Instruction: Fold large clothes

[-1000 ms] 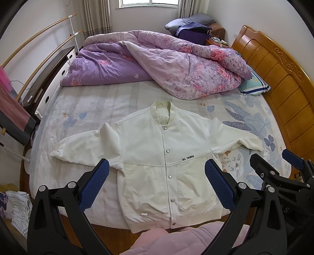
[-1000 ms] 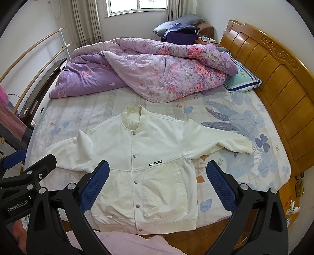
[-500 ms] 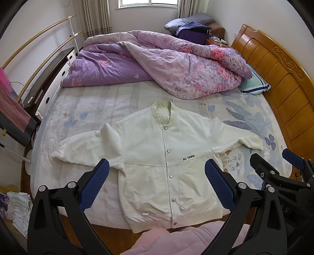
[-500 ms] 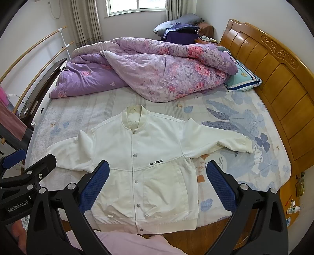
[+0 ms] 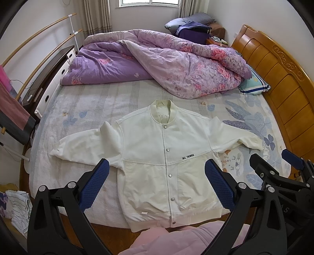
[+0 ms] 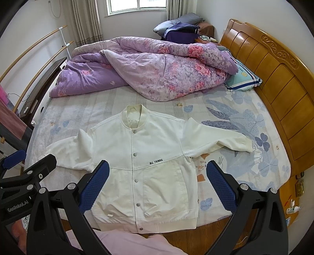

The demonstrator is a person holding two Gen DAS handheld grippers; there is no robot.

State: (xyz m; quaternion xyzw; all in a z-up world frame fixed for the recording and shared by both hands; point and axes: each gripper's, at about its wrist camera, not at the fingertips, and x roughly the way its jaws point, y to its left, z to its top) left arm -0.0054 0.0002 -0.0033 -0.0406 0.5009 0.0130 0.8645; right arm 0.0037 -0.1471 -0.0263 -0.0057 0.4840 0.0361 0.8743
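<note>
White jacket (image 5: 164, 164) lies flat, snapped shut, at the bed's (image 5: 82, 109) 6 o'clock edge, collar toward 12. Left gripper (image 5: 157, 184) and right gripper (image 6: 158, 185) hover above it, jaws spread wide, grasping nothing.

Soft daylight from window (image 6: 137, 5) at far wall; room evenly bright, no harsh shadows. White jacket (image 5: 166, 157) near blown-out, folds faint. Mild sheen on wooden headboard (image 6: 274, 68). Strong fisheye curving at edges, black vignette in corners. Focus sharp throughout, no motion blur.
</note>
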